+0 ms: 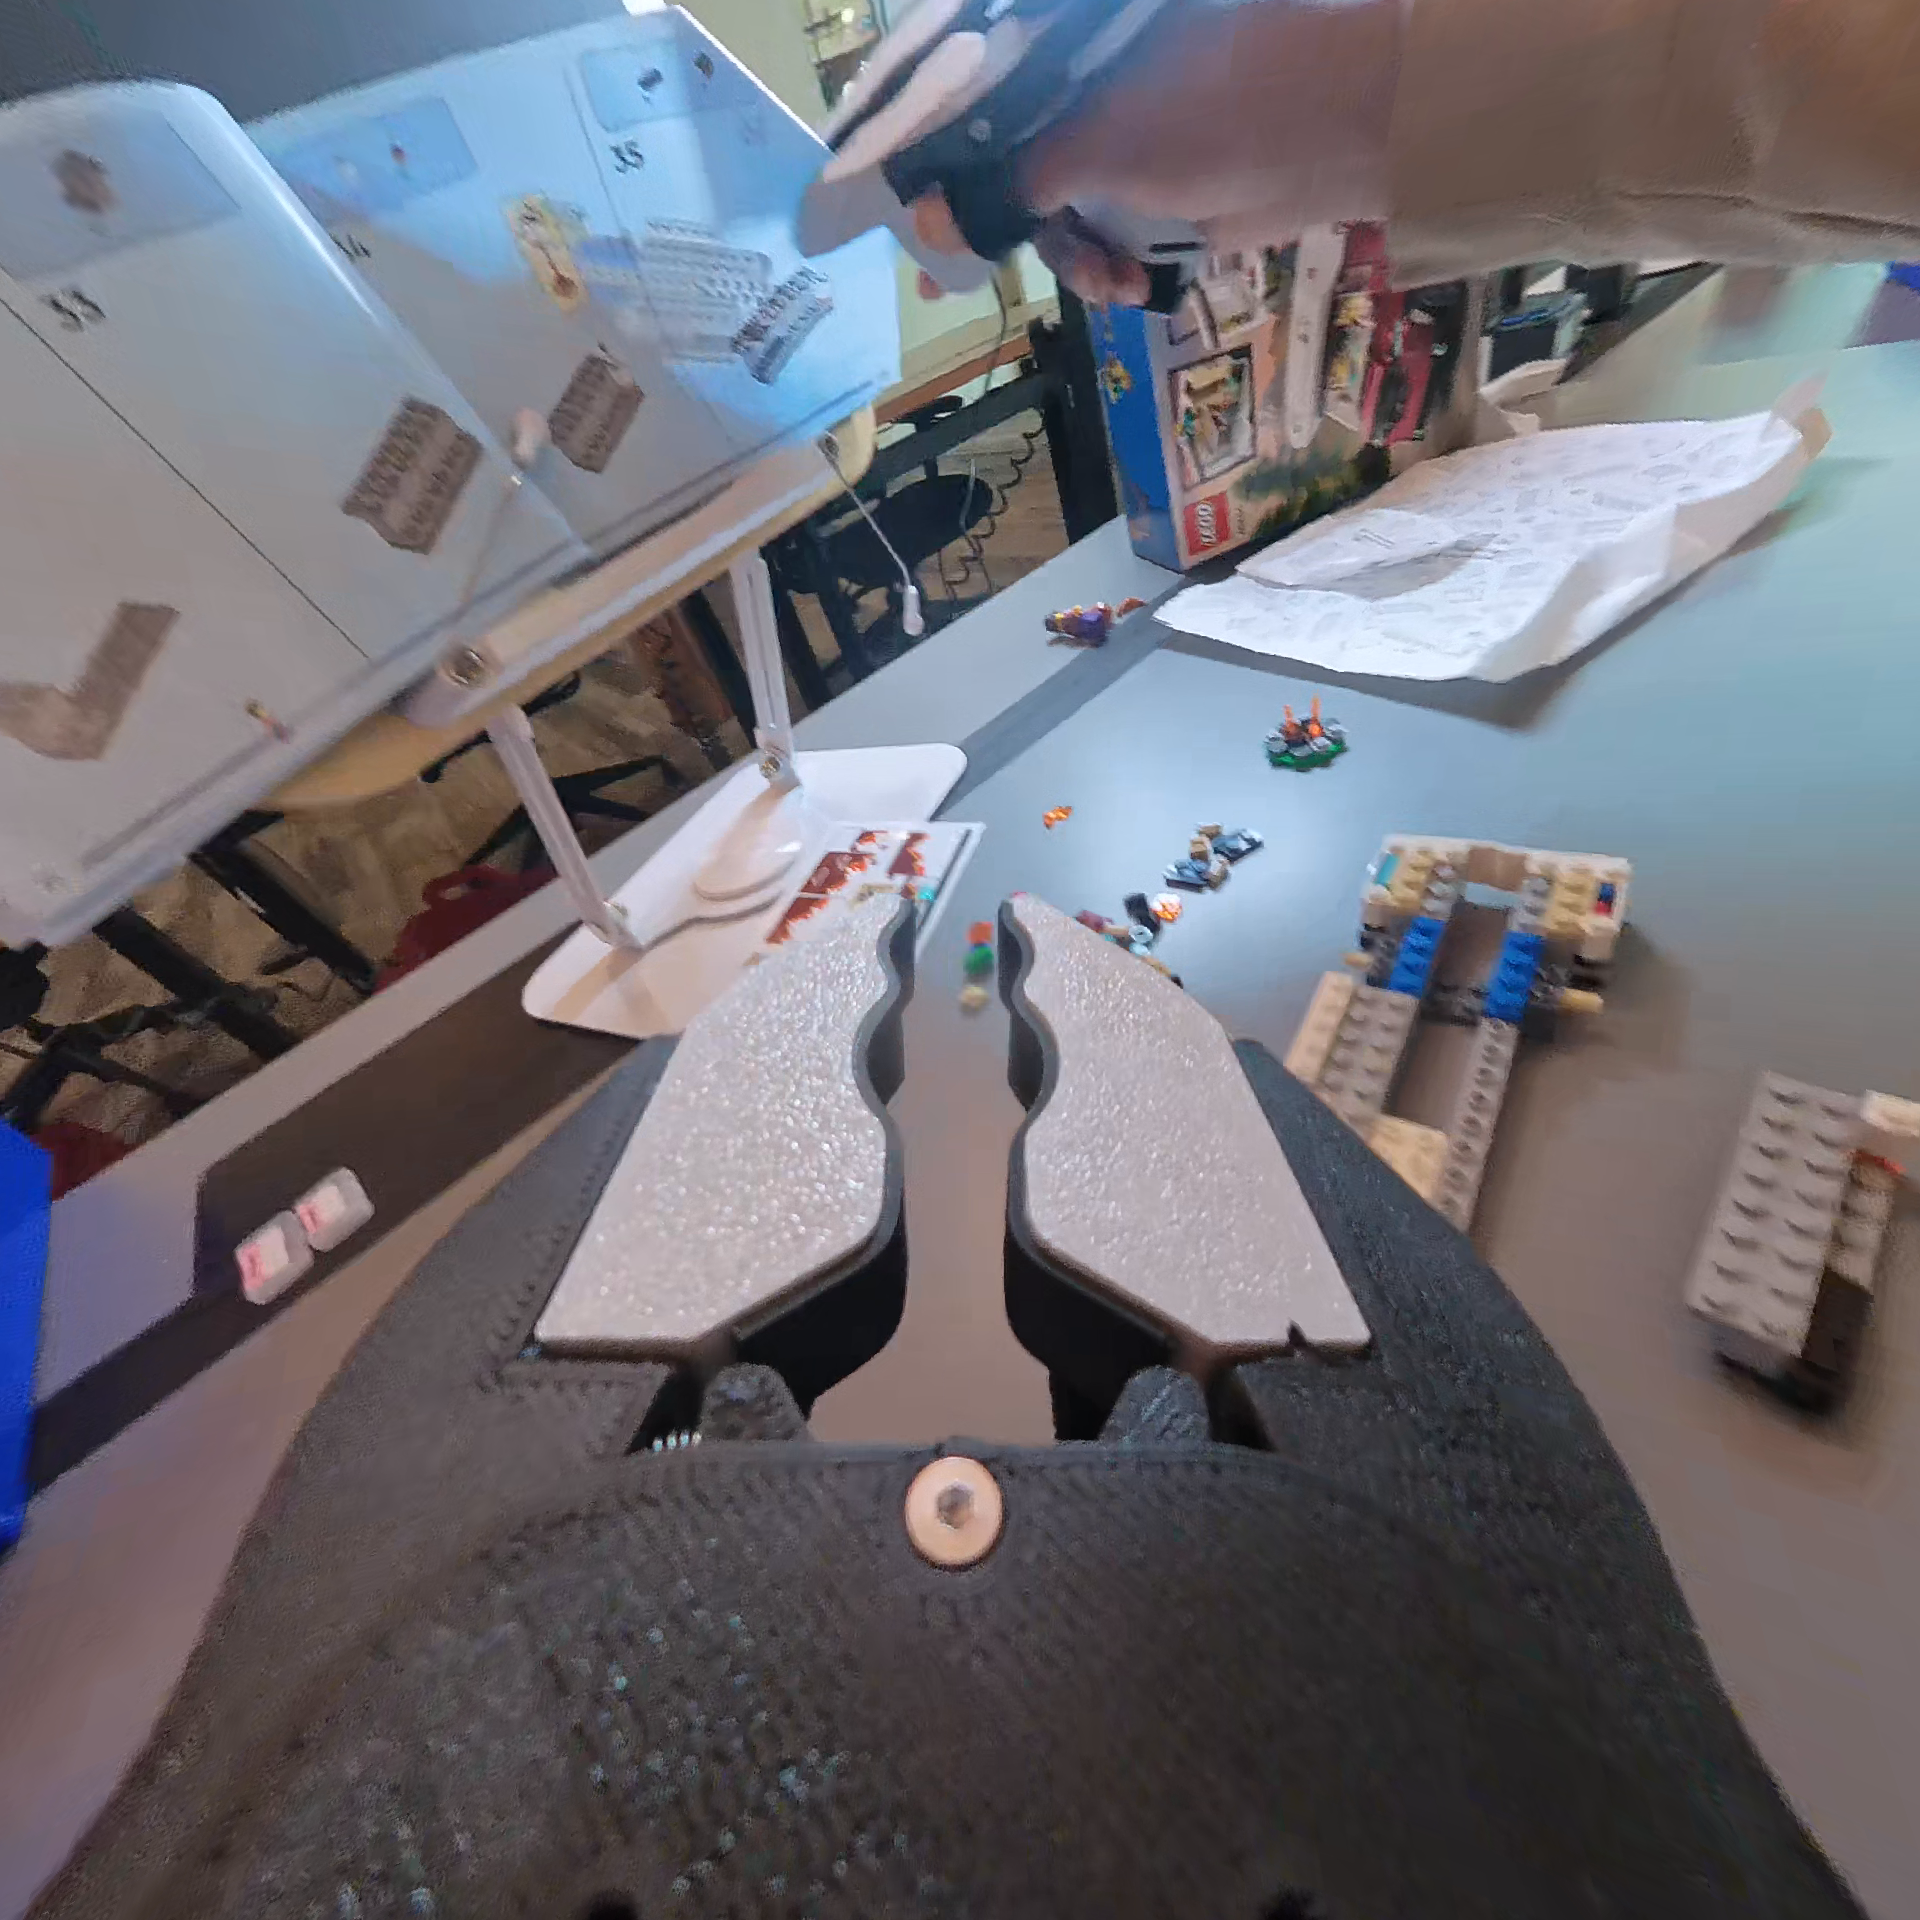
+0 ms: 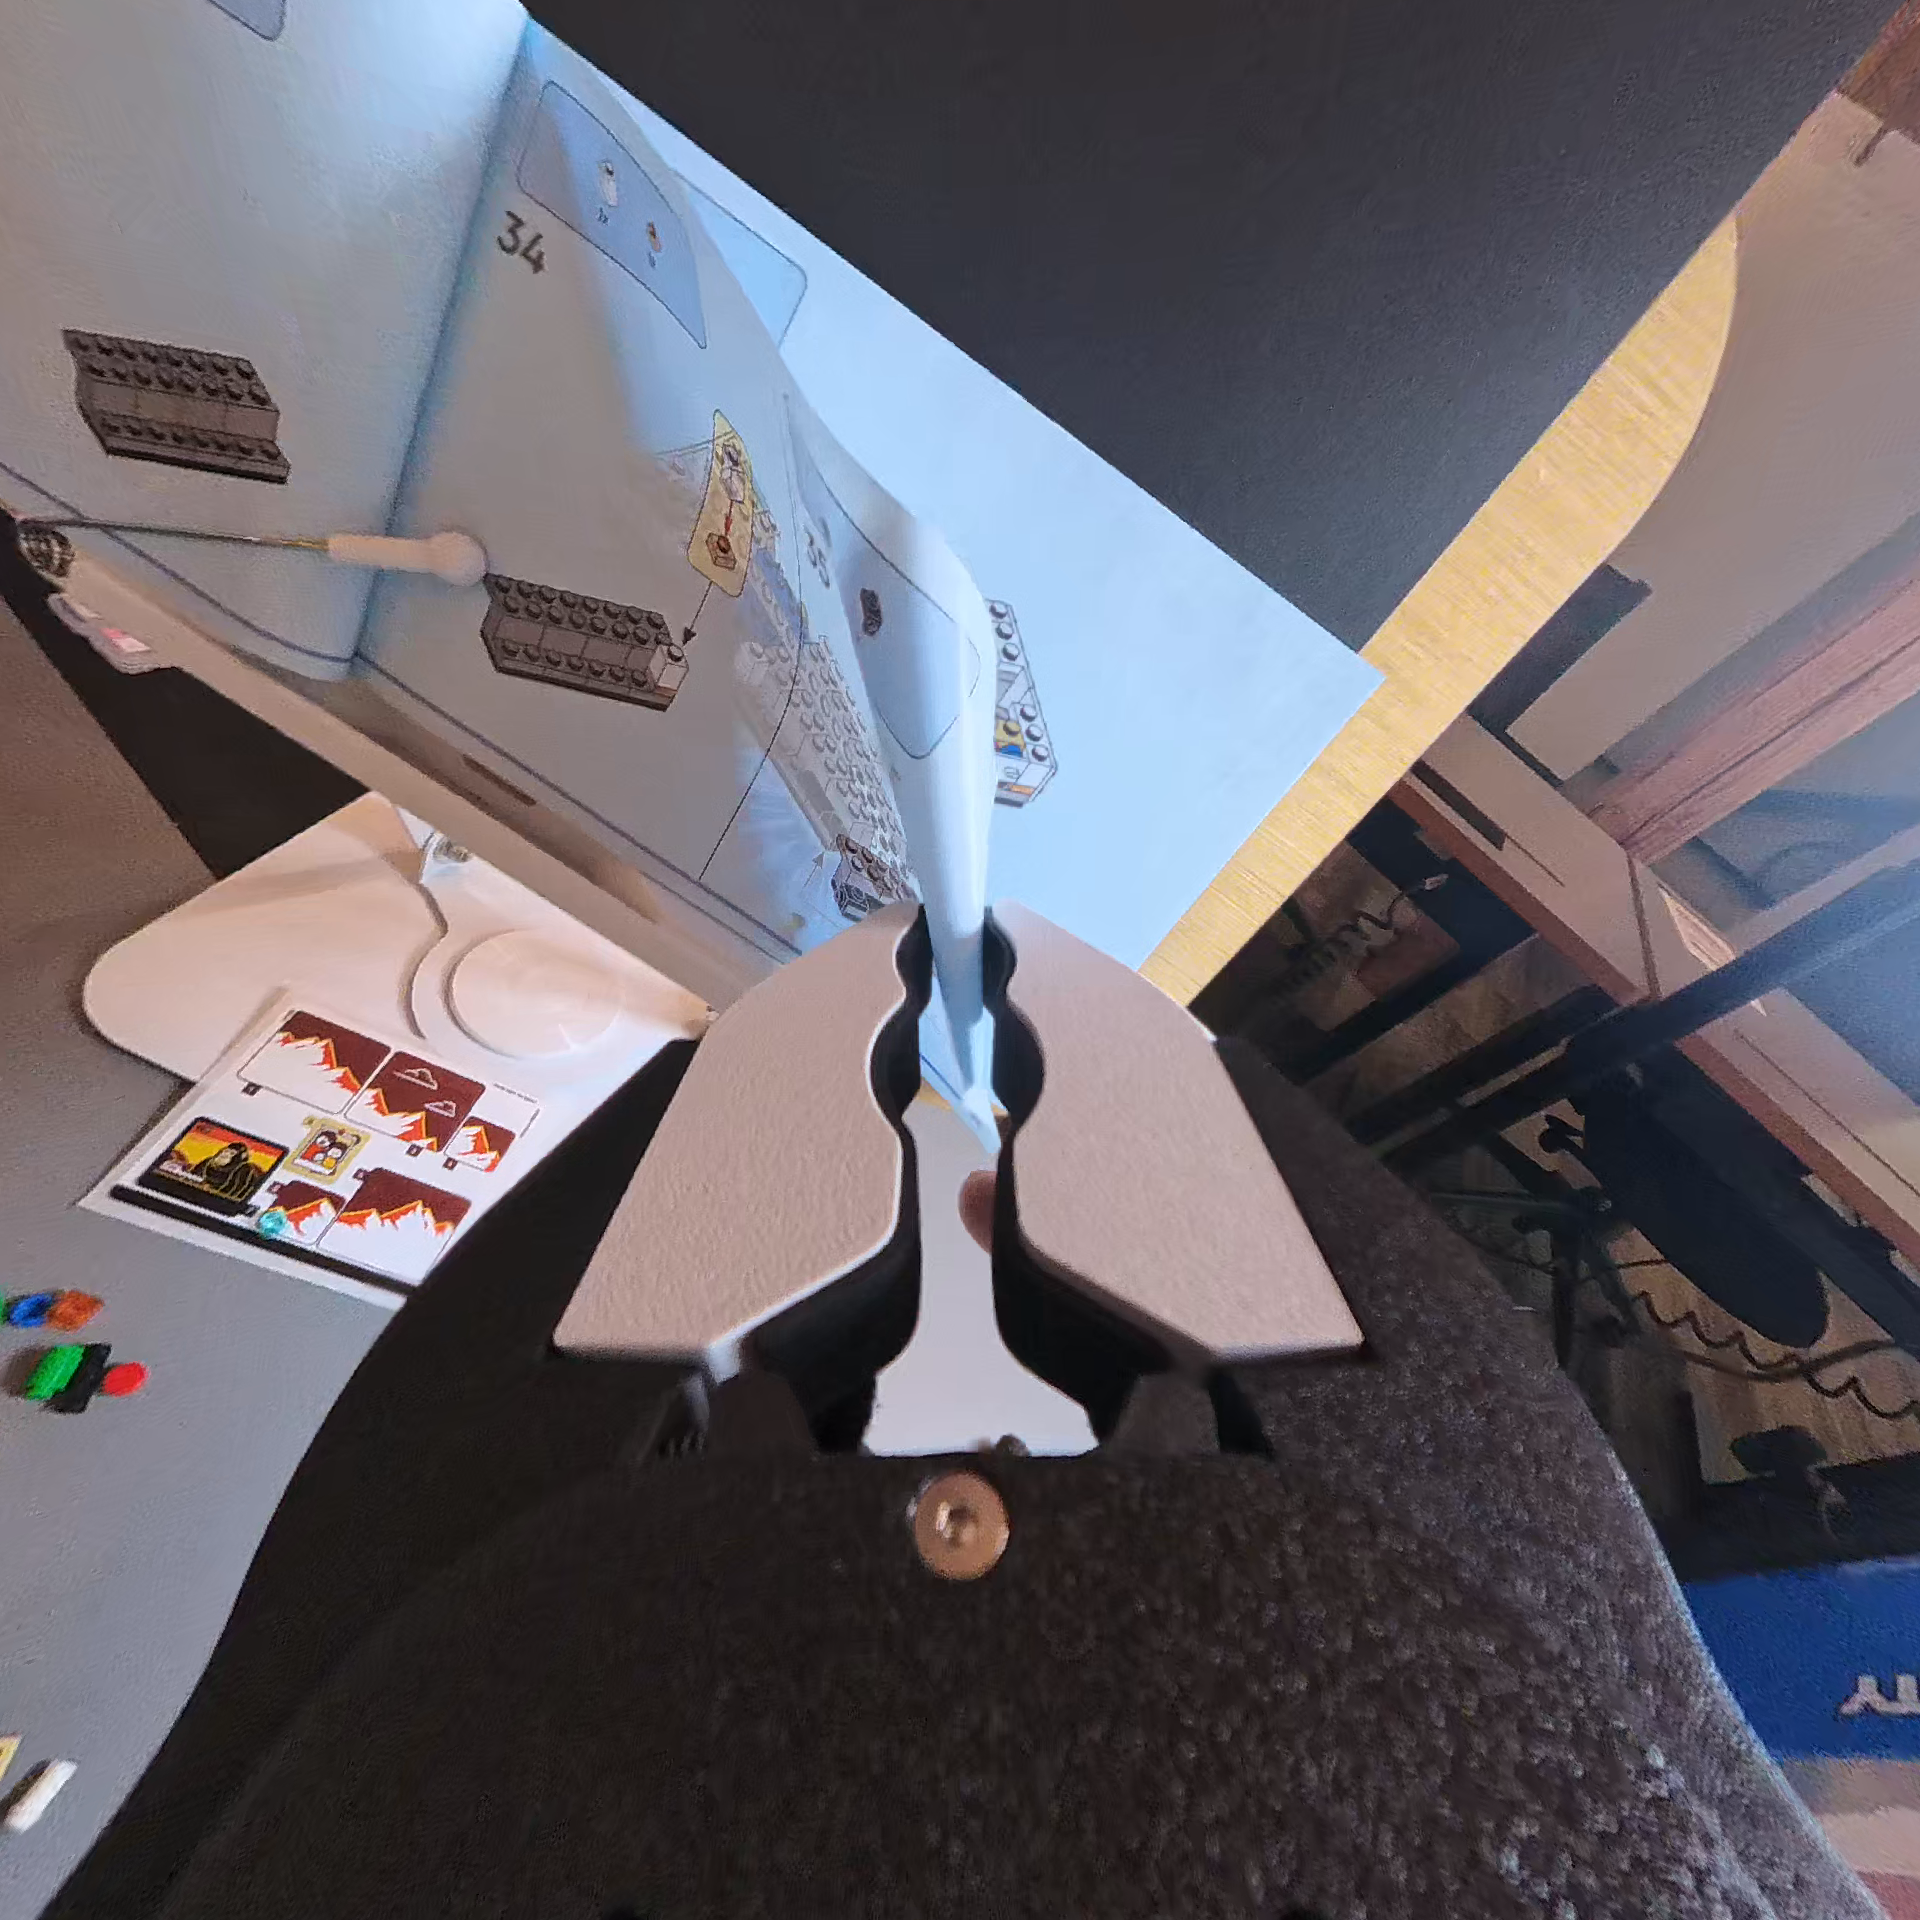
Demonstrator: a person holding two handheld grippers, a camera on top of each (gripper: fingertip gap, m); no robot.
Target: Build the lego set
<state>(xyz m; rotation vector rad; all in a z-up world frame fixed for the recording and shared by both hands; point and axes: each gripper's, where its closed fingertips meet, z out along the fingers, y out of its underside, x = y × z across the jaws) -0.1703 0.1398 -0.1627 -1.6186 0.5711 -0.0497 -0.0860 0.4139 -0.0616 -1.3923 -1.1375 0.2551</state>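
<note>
The instruction booklet point(image 2: 260, 312) stands open on a white stand point(image 2: 312, 935). My right gripper point(image 2: 956, 920) is shut on the lower edge of one page point(image 2: 914, 644), which curls up away from the booklet. In the left wrist view the booklet point(image 1: 260, 364) is at the upper left, with a lifted page point(image 1: 727, 260) and a sleeved arm point(image 1: 1558, 125) reaching to it. My left gripper point(image 1: 956, 914) is slightly open and empty above the grey table. A partly built tan, grey and blue model point(image 1: 1486, 935) and a grey brick block point(image 1: 1787, 1247) lie to its right.
Several loose small pieces point(image 1: 1195, 883) lie ahead of the left gripper. A sticker sheet point(image 2: 343, 1143) lies by the stand base. A small campfire build point(image 1: 1304, 738), a white paper bag point(image 1: 1507, 551) and the set's box point(image 1: 1247, 416) are farther back. Table edge at left. About 30 cm separates my left fingertips from my right. My left gripper is the nearer one to the grey brick block point(image 1: 1787, 1247): about 15 cm, against 40 cm.
</note>
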